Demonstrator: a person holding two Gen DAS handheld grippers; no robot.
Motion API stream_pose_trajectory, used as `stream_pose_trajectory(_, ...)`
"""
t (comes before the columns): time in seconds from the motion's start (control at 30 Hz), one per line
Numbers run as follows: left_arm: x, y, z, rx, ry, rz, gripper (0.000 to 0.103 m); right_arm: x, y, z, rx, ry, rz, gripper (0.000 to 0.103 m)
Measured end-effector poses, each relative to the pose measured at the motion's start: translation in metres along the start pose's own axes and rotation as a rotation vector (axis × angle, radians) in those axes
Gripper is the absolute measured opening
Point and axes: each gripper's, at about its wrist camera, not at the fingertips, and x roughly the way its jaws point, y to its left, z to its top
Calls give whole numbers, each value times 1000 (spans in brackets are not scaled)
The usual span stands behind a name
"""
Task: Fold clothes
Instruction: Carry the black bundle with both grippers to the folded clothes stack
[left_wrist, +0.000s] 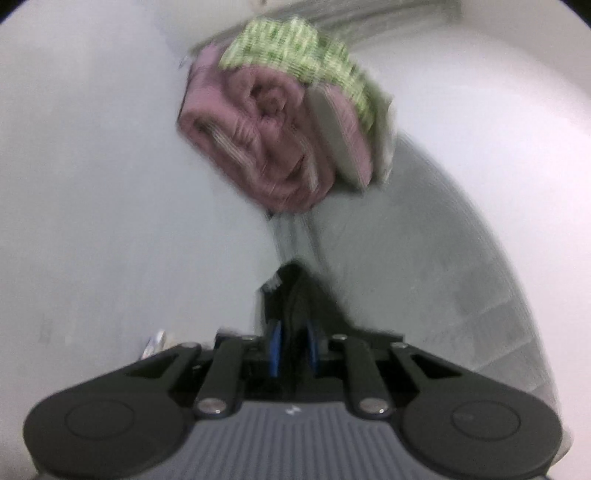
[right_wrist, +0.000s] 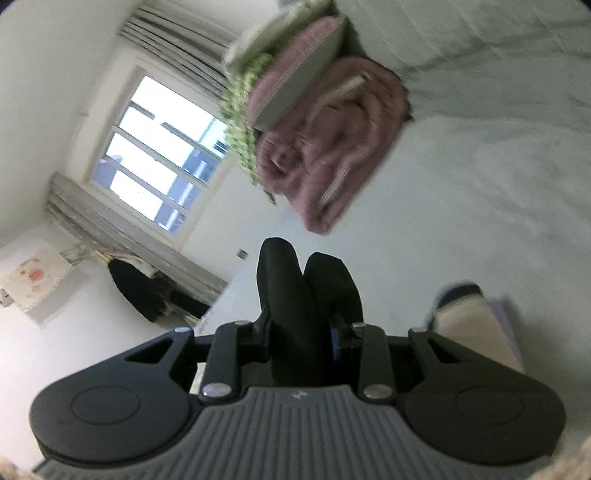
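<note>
A pile of bedding lies on a white bed (right_wrist: 480, 177): a rolled pink blanket (left_wrist: 258, 144) with a green checked cloth (left_wrist: 295, 51) over it, also in the right wrist view (right_wrist: 332, 155). My left gripper (left_wrist: 291, 291) is shut on a black garment (left_wrist: 295, 291), which sticks out between its blue pads, short of the pile. My right gripper (right_wrist: 306, 273) has its jaws together with black cloth (right_wrist: 295, 332) between them, below the pink blanket. Both views are tilted and blurred.
A window (right_wrist: 162, 147) with grey curtains is on the left in the right wrist view. A dark garment (right_wrist: 140, 291) hangs below it by the wall. A person's leg and shoe (right_wrist: 465, 317) show at the right. White bed sheet (left_wrist: 443, 258) fills the right of the left view.
</note>
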Motion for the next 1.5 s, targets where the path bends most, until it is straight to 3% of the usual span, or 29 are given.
stream_pose_trajectory(0.13, -13, -4, 11, -12, -54, -42, 14, 13, 0, -4, 24, 5, -6, 32)
stream_pose_trajectory(0.23, -10, 1, 1, -10, -9, -4, 15, 16, -12, -8, 99, 18, -15, 28)
stream_pose_trajectory(0.27, -11, 5, -4, -31, 6, -10, 20, 15, -15, -8, 130, 23, -14, 27)
stream_pose_trajectory(0.4, -6, 16, -35, -115, 96, -53, 71, 5, -8, 0, 131, 26, -49, 26)
stream_pose_trajectory(0.5, 3, 25, -65, -224, 166, -97, 83, 2, 5, 2, 134, 23, -42, 25)
stream_pose_trajectory(0.6, 12, 37, -90, -392, 192, -140, 84, 4, 23, 3, 119, 29, -17, 25)
stream_pose_trajectory(0.67, 11, 42, -100, -455, 150, -173, 84, 4, 38, 4, 106, 36, 12, 25)
stream_pose_trajectory(0.8, 0, 51, -107, -563, -35, -297, 84, 4, 56, 12, 109, 33, 83, 25)
stream_pose_trajectory(0.97, -6, 56, -98, -595, -185, -347, 85, 8, 48, 16, 210, 79, 166, 25)
stream_pose_trajectory(1.03, -3, 54, -91, -574, -213, -327, 82, 11, 37, 13, 252, 110, 182, 25)
stream_pose_trajectory(1.1, 0, 53, -85, -538, -230, -300, 61, 16, 25, 10, 274, 133, 183, 25)
stream_pose_trajectory(1.2, -3, 48, -79, -423, -245, -244, 39, 16, 7, 7, 296, 118, 208, 25)
stream_pose_trajectory(1.3, -1, 38, -64, -314, -246, -208, 37, 18, -10, 6, 340, 105, 221, 25)
stream_pose_trajectory(1.5, -19, 33, -43, -188, -292, -181, 36, 31, -11, 4, 355, 116, 240, 25)
